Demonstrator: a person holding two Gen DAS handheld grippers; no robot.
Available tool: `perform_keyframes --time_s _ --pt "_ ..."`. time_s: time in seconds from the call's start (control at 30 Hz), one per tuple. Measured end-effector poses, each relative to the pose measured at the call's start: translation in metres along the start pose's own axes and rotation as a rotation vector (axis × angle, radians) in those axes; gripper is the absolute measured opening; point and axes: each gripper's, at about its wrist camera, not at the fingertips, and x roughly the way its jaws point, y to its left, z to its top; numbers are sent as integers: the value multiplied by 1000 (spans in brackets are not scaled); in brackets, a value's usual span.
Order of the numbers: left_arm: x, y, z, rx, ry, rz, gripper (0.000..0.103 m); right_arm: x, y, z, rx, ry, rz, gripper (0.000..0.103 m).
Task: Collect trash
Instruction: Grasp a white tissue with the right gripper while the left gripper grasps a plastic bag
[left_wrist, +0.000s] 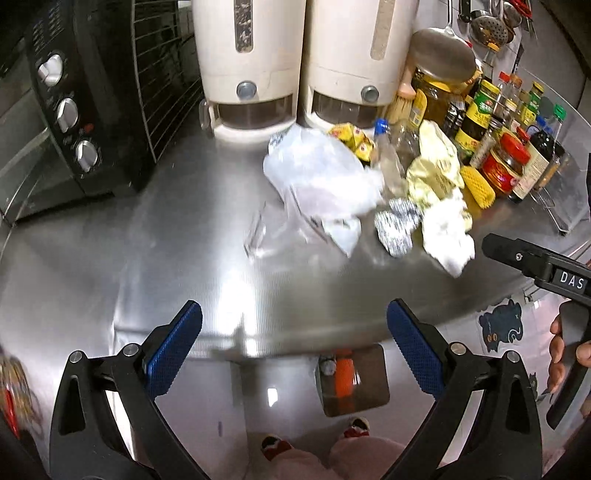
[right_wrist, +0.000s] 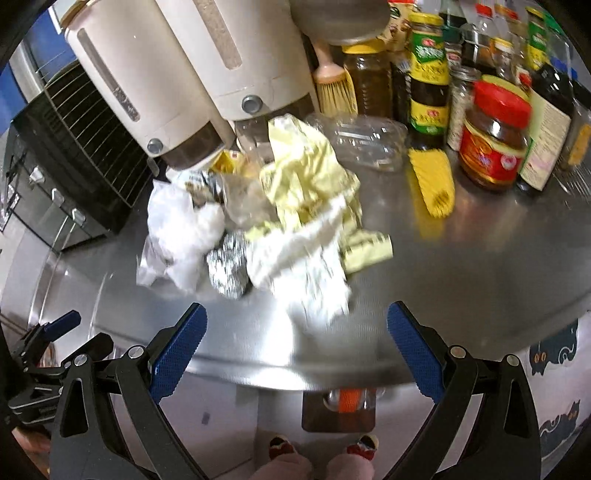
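Steel tabletop (left_wrist: 110, 229) has the trash pile (left_wrist: 332, 184) up at 12 o'clock, well ahead of the left gripper (left_wrist: 294, 334). Right gripper (right_wrist: 296, 334) is nearer, tissue (right_wrist: 314, 280) just ahead. Both spread wide, holding nothing.
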Motion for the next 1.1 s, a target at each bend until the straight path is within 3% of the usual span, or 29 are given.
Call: perform_keyframes --time_s 0.2,0.27,0.37,0.67,0.73,0.87,1.1 --pt "13 3 39 2 -39 -14 95 15 5 21 -16 -5 -21 94" --pt "20 5 52 -4 -45 -24 95 24 6 26 -22 13 -13 81" --pt "35 7 71 -17 -41 -56 94 35 4 29 -14 46 3 72" --pt "81 5 97 -17 21 -51 90 51 4 32 0 50 10 69" --pt "89 5 97 -10 39 -51 81 55 3 33 0 58 9 67" --pt "101 4 97 4 74 -78 64 63 3 33 -12 81 1 40" --pt "101 -3 97 33 80 -99 26 59 0 30 1 81 2 12"
